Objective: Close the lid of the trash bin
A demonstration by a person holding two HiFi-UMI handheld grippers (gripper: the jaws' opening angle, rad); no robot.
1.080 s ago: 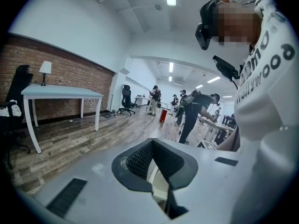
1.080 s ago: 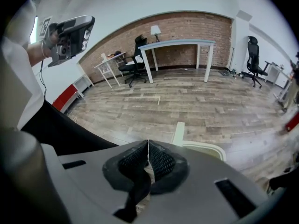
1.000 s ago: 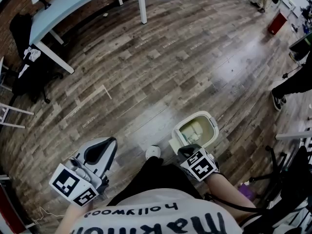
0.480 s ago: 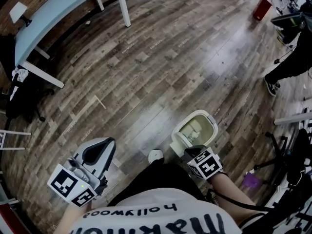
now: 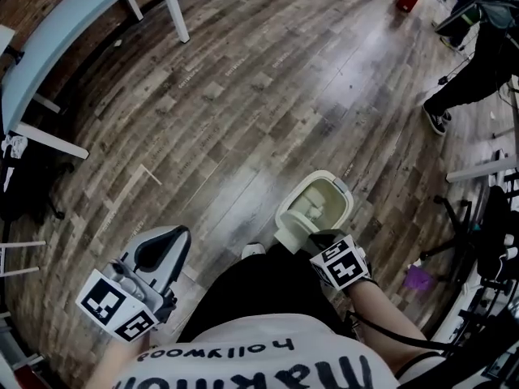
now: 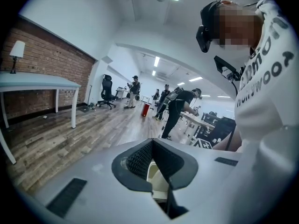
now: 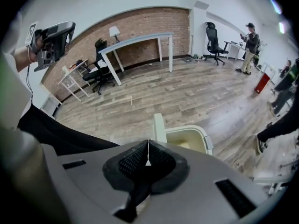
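A cream trash bin (image 5: 318, 205) stands open on the wood floor, its lid (image 5: 285, 235) tipped up on the near left side. My right gripper (image 5: 315, 238) is shut and empty, hovering just behind and above that lid. In the right gripper view the upright lid (image 7: 159, 127) and the bin's open mouth (image 7: 189, 139) lie just past the gripper's (image 7: 148, 154) closed pads. My left gripper (image 5: 178, 236) is held apart at the lower left, shut and empty. In the left gripper view its pads (image 6: 140, 157) meet at the tip.
A pale blue table (image 5: 57, 31) runs along the brick wall at upper left, with a black chair (image 5: 24, 177) beside it. A person's leg and shoe (image 5: 438, 118) are at upper right. A purple item (image 5: 419, 279) and a black stand (image 5: 474, 217) lie right of the bin.
The head view has swung, so the floor and table have slid left and up. The right gripper stays close behind the upright lid; the left gripper has hardly moved.
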